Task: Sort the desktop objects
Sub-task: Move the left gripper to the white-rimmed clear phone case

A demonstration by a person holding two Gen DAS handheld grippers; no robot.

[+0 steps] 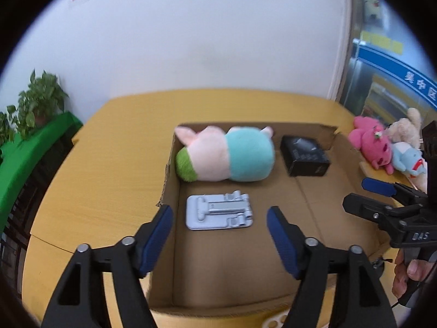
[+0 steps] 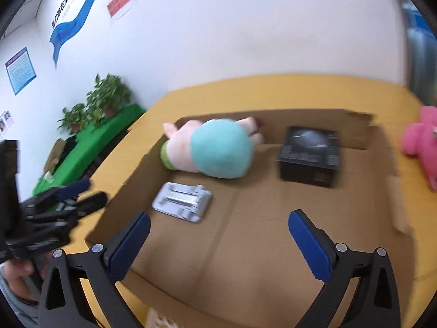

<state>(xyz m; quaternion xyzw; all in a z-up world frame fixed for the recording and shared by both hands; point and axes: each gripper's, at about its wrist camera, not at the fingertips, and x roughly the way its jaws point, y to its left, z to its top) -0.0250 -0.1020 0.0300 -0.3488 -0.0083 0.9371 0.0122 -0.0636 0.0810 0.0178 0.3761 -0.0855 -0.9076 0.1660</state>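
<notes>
An open cardboard box [image 1: 314,218] [image 2: 245,246] lies on the yellow table. Inside it are a pink, teal and green plush toy [image 1: 226,154] [image 2: 218,147] at the back, a black carton [image 1: 304,155] [image 2: 310,155] to its right, and a silver folding stand [image 1: 218,213] [image 2: 183,201] in front of the plush. My left gripper [image 1: 220,216] hovers open above the stand with nothing between its pads. My right gripper [image 2: 220,218] hangs open over the bare box floor, empty. Each gripper also shows at the edge of the other view, the right gripper [image 1: 357,192] and the left gripper [image 2: 92,191].
A pink plush [image 1: 371,142] [image 2: 423,142], a beige plush [image 1: 407,128] and a light blue plush [image 1: 409,158] lie on the table right of the box. Potted plants [image 1: 41,98] stand on a green-covered shelf [image 2: 90,142] at the left. A white wall runs behind.
</notes>
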